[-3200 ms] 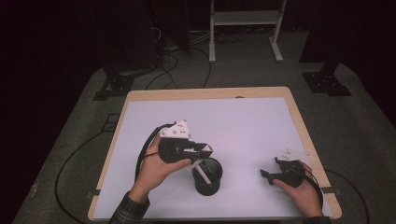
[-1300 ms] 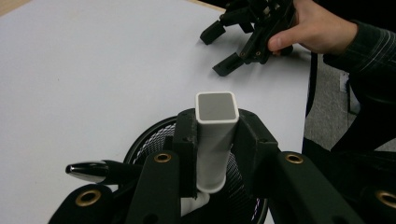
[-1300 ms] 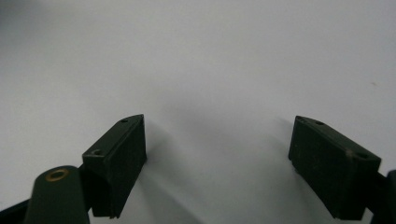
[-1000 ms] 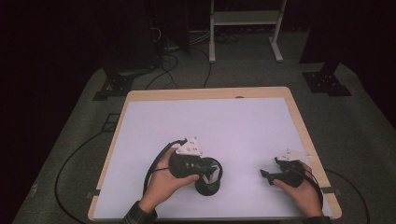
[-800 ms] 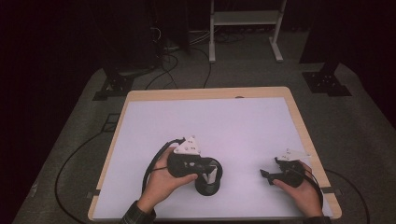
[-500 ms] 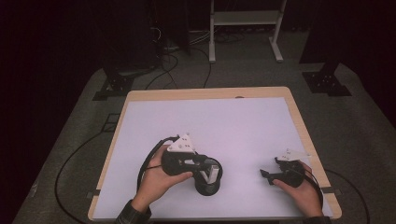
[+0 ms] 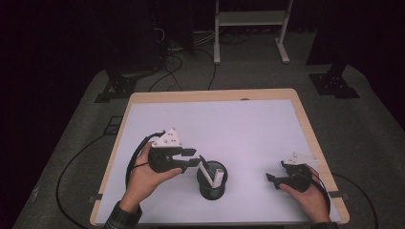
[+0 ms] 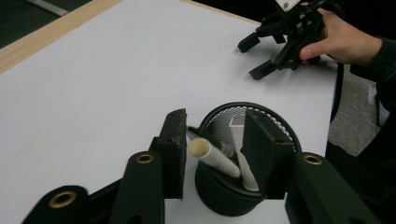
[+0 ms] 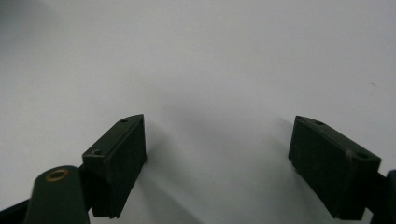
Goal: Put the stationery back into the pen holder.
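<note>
A round black wire-mesh pen cup point(image 7: 212, 182) is standing upright on the white-topped desk point(image 7: 239, 129) near its front edge, between the two hands. Inside it, a white cylindrical marker point(image 8: 214, 157) is leaning toward the left hand-held gripper point(image 7: 192, 158), beside a white flat-ended stick point(image 8: 242, 149) that is also resting in the cup. The left hand-held gripper is hovering just beside the cup's rim, on its left in the high view, with its jaws having just been opening; in the left gripper view the marker's blunt end is sitting in the gap between the pads point(image 8: 173, 149), and neither pad is pressing on it. The right hand-held gripper point(image 7: 274, 181) is resting on the desk well apart from the cup, its jaws standing wide open over bare white surface.
</note>
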Demonstrator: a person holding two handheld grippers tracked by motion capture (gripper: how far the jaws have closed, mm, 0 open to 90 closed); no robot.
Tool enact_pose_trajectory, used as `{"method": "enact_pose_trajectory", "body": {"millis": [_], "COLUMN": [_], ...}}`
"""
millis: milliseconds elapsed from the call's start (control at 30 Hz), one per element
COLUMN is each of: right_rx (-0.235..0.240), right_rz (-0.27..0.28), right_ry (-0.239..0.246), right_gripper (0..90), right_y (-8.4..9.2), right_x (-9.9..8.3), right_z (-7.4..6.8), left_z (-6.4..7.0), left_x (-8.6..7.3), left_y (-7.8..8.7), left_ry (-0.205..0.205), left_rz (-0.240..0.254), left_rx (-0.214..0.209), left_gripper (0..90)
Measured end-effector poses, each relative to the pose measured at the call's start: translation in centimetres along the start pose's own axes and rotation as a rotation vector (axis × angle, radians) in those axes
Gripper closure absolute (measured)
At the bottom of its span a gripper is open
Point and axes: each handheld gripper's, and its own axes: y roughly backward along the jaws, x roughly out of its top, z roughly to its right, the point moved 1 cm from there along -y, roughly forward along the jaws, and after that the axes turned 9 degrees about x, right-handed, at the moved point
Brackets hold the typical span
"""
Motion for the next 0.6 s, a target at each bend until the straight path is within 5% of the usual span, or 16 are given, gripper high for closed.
{"method": "enact_pose_trajectory", "body": {"millis": [400,600], "right_rx": [-0.002,-0.002], "right_rz": [0.000,0.001], "right_ry": [0.002,0.002], "right_gripper": [18.1,18.1], "right_y": [0.0,0.0], "right_x": [0.0,0.0], "right_z": [0.0,0.0], "left_z": [-1.7,-2.6], "left_x": [-1.8,-3.1], "left_y": [1.2,1.5], "left_ry": [0.018,0.035], "left_rz": [-0.008,-0.023], "left_rx": [0.085,0.122], "left_gripper": [23.8,17.0]}}
